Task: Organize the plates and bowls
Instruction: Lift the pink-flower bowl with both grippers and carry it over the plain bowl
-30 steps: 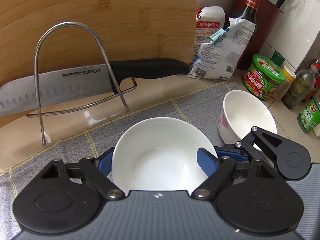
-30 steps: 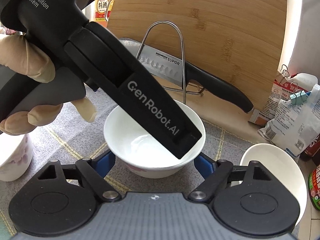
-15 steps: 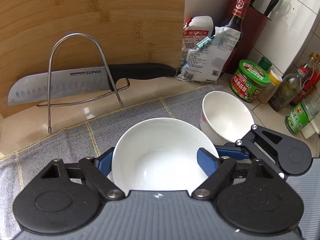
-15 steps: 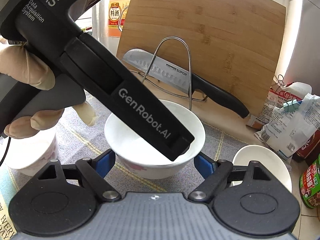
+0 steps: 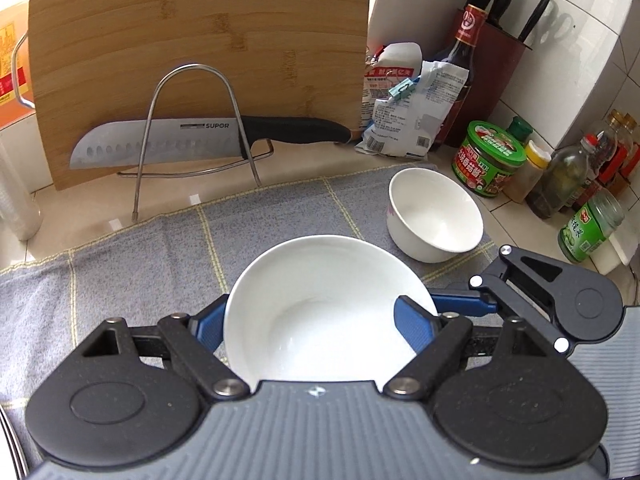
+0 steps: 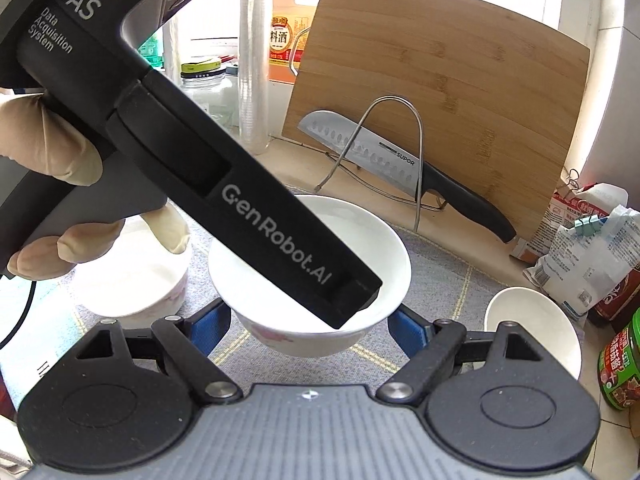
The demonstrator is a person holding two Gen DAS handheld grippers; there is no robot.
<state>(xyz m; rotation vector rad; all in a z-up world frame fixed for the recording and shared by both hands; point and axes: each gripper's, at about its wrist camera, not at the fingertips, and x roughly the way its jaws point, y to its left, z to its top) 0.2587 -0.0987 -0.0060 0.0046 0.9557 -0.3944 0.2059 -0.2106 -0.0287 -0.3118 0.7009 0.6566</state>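
A white bowl (image 5: pixel 320 300) with a pink flower print on its outside (image 6: pixel 280 336) hangs above the grey checked cloth (image 5: pixel 140 272). My left gripper (image 5: pixel 310 320) is shut on it, blue pads at its two sides. My right gripper (image 6: pixel 310 322) comes in from the right, its pads also pressed to the bowl's lower wall. The left gripper's black body (image 6: pixel 256 216), held by a gloved hand (image 6: pixel 52 152), crosses over the bowl and hides part of its inside. A second white bowl (image 5: pixel 434 216) stands on the cloth to the right. A third bowl (image 6: pixel 132 280) stands to the left.
A bamboo cutting board (image 5: pixel 192 40) leans at the back, with a knife (image 5: pixel 192 136) resting in a wire rack (image 5: pixel 192 120). Food bags (image 5: pixel 408 108), a dark bottle (image 5: pixel 464 52), a knife block (image 5: pixel 504 60) and jars (image 5: pixel 488 160) crowd the right side. A stack of plastic cups (image 6: pixel 252 80) stands back left.
Both grippers have risen and drawn back from the cutting board together, with the bowl still between them. The knife, rack and the bowl on the right now look smaller and farther off.
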